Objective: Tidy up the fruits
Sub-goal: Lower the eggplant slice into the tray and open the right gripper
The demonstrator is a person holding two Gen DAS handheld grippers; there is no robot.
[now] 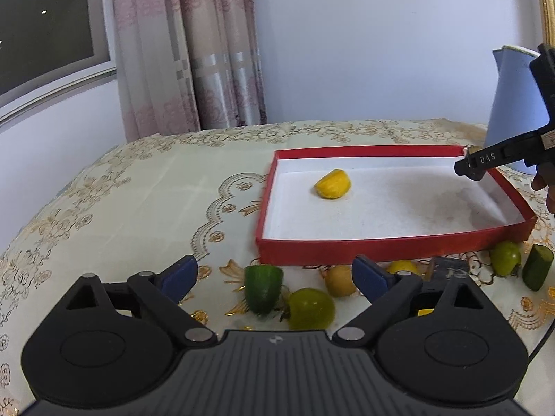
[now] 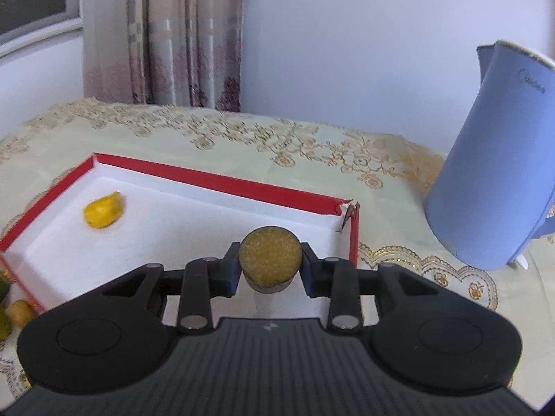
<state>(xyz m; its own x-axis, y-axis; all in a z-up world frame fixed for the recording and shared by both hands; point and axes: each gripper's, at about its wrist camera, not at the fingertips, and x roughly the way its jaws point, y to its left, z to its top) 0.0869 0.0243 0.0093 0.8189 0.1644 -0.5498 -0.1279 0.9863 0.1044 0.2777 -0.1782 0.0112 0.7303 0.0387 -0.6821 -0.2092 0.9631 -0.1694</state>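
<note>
A shallow red box [image 1: 381, 249] with a white floor lies on the tablecloth, and one yellow fruit piece [image 1: 332, 183] rests inside it. My left gripper [image 1: 274, 275] is open above the fruits in front of the box: a green piece [image 1: 263, 287], a green round fruit [image 1: 310, 308] and a yellow fruit [image 1: 340, 280]. My right gripper [image 2: 270, 266] is shut on a round yellow-brown fruit slice [image 2: 270, 256] and hangs over the near right corner of the red box [image 2: 215, 182]. That yellow fruit piece [image 2: 103, 209] lies at the box's far left.
A blue kettle [image 2: 492, 159] stands to the right of the box. More green fruits [image 1: 505, 258] and a green piece [image 1: 537, 271] lie by the box's front right corner. A curtain and a wall are behind the table.
</note>
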